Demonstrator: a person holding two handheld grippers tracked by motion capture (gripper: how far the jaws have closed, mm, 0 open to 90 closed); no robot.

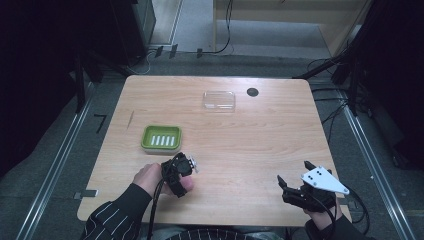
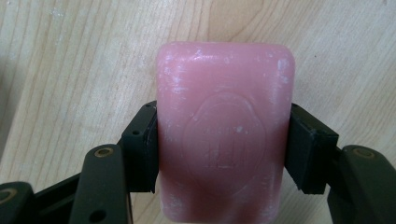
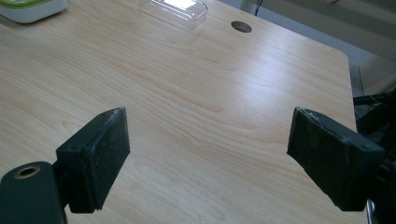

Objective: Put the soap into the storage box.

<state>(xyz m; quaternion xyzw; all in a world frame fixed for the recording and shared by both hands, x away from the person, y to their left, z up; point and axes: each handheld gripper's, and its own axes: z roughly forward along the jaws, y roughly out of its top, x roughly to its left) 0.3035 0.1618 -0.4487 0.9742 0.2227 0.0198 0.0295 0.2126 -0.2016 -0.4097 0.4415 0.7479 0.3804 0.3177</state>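
Observation:
A pink bar of soap (image 2: 224, 140) with a stamped oval lies on the wooden table (image 2: 70, 70), and my left gripper (image 2: 222, 149) is shut on its two long sides. In the high view that left gripper (image 1: 180, 172) points down at the table's front left, just in front of a green soap dish (image 1: 161, 137) with a white slotted insert. My right gripper (image 1: 294, 173) hovers open near the front right edge, and in its own view the right gripper (image 3: 212, 149) has nothing between its jaws.
A clear plastic lid (image 1: 219, 100) lies at the back middle, beside a round cable hole (image 1: 252, 92). The lid (image 3: 175, 9), the hole (image 3: 241, 26) and the dish (image 3: 28, 7) lie far ahead of the right gripper. Cables run over the floor behind the table.

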